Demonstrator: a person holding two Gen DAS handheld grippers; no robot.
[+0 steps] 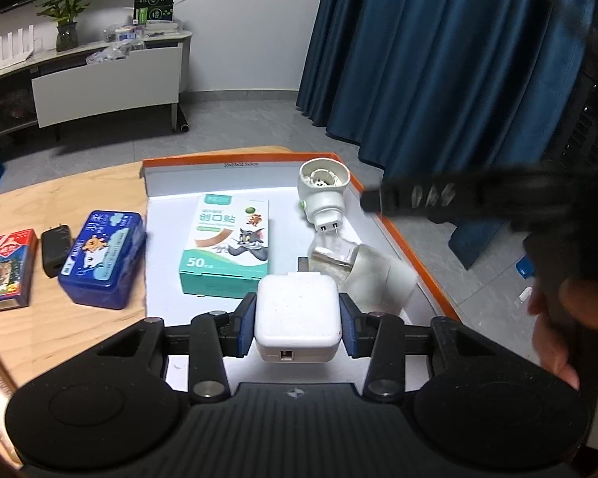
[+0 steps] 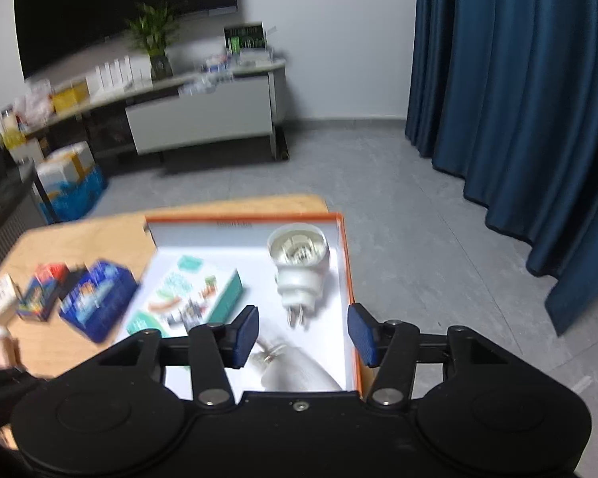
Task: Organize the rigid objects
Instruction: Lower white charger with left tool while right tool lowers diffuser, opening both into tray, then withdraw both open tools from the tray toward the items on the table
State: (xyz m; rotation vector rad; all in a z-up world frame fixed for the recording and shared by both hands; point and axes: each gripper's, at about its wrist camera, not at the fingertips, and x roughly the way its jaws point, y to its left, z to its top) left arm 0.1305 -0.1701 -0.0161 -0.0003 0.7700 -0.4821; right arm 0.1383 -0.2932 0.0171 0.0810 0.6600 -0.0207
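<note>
Left tongs (image 1: 298, 314) stay clear of nothing: they clamp the white charger (image 1: 297, 316) over the orange-rimmed box (image 1: 402, 239). Lower it into the bare floor beside the plaster box (image 1: 227, 245), clear of the bottle (image 1: 362, 267). Right tongs (image 2: 303, 334) stand apart, empty.

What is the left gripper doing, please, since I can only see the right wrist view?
Observer: The left gripper is shut on a white charger, held above the near end of the orange-rimmed tray.
Operator: Thank you. What is the dark blur beside the blue tin?
Observer: A black plug adapter, lying flat on the wooden table between the tin and a red card box.
</note>
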